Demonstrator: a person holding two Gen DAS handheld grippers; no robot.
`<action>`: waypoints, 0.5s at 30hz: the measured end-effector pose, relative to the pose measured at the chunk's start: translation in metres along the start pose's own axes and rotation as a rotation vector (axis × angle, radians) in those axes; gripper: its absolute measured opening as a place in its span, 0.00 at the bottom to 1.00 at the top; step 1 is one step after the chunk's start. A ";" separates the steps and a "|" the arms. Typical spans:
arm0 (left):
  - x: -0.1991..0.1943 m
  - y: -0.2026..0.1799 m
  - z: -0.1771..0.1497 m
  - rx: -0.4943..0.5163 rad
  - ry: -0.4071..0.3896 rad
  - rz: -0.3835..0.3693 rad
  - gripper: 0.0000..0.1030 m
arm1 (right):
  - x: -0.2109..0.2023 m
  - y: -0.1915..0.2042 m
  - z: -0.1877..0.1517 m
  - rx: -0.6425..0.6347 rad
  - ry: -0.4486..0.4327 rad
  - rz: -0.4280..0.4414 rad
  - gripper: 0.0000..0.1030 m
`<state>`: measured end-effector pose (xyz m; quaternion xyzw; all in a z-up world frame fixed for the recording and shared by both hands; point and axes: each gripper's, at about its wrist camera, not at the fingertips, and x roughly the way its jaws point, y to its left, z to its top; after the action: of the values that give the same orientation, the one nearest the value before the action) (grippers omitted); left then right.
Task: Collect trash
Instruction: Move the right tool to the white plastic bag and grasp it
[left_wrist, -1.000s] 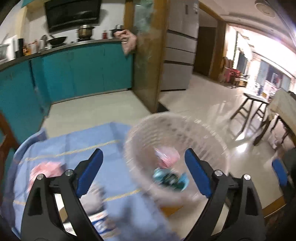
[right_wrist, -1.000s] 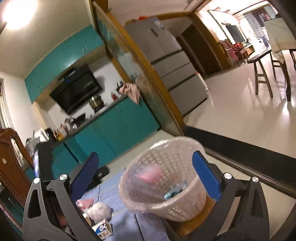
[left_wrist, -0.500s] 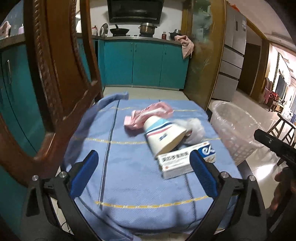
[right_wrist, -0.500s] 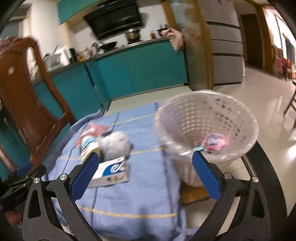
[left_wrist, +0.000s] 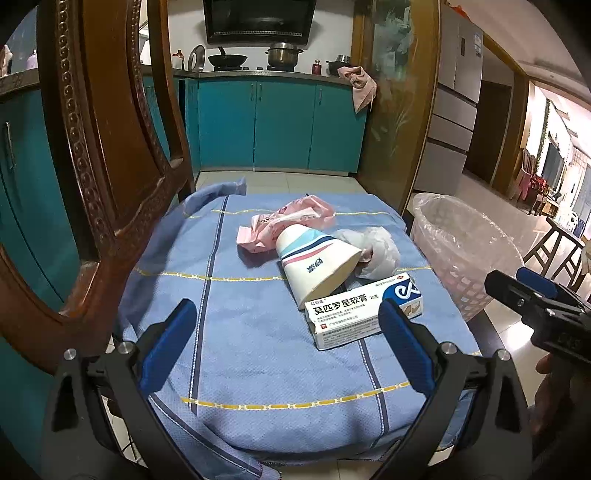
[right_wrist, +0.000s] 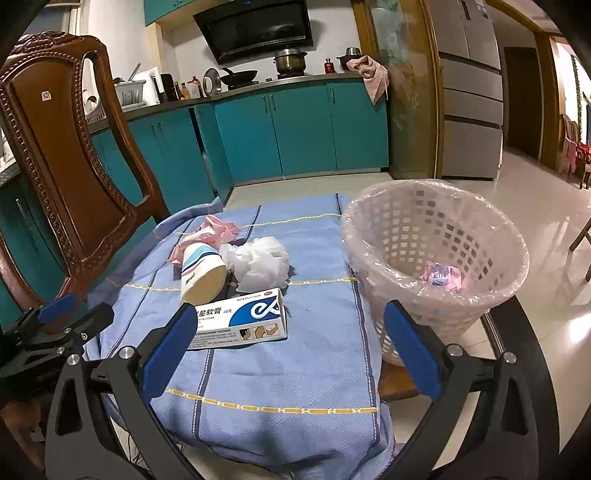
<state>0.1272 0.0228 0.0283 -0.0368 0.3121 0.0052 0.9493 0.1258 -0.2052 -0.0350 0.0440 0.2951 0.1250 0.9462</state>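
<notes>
Kitchen setting: teal cabinets (left_wrist: 280, 125) along the back wall, carved wooden chair (right_wrist: 70, 155) at left. Blue striped cloth (left_wrist: 258, 339) covers the counter in front.

Trash cluster sits mid-cloth:
- paper cup (left_wrist: 317, 266) on its side, mouth toward the cameras
- pink wrapper (left_wrist: 284, 221) behind the cup, touching it
- crumpled white tissue (right_wrist: 258, 262) just right of the cup
- ointment box (left_wrist: 364, 310) lying flat at the near side of the cup, touching its rim.

White lattice trash basket (right_wrist: 436, 258), plastic-lined, stands at the right edge of the cloth. A pink-and-blue wrapper (right_wrist: 441, 275) lies inside it.

Left tool (left_wrist: 286, 347) hovers above the near cloth, jaws wide apart, nothing between them; box is just ahead of its right finger. Right tool (right_wrist: 290, 350) also spread apart and empty, with the box at its left finger and the basket at its right finger.
</notes>
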 end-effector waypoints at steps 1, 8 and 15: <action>0.000 0.000 0.000 0.001 0.000 -0.001 0.95 | 0.000 0.000 0.000 -0.002 -0.001 0.000 0.96; 0.001 -0.001 0.000 0.005 0.003 -0.003 0.95 | 0.000 0.000 0.000 0.002 0.000 -0.001 0.96; 0.001 -0.001 0.000 0.007 0.001 0.000 0.95 | 0.003 0.002 0.000 -0.007 0.003 0.006 0.96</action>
<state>0.1279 0.0217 0.0273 -0.0336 0.3126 0.0040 0.9493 0.1278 -0.2020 -0.0365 0.0416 0.2959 0.1289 0.9456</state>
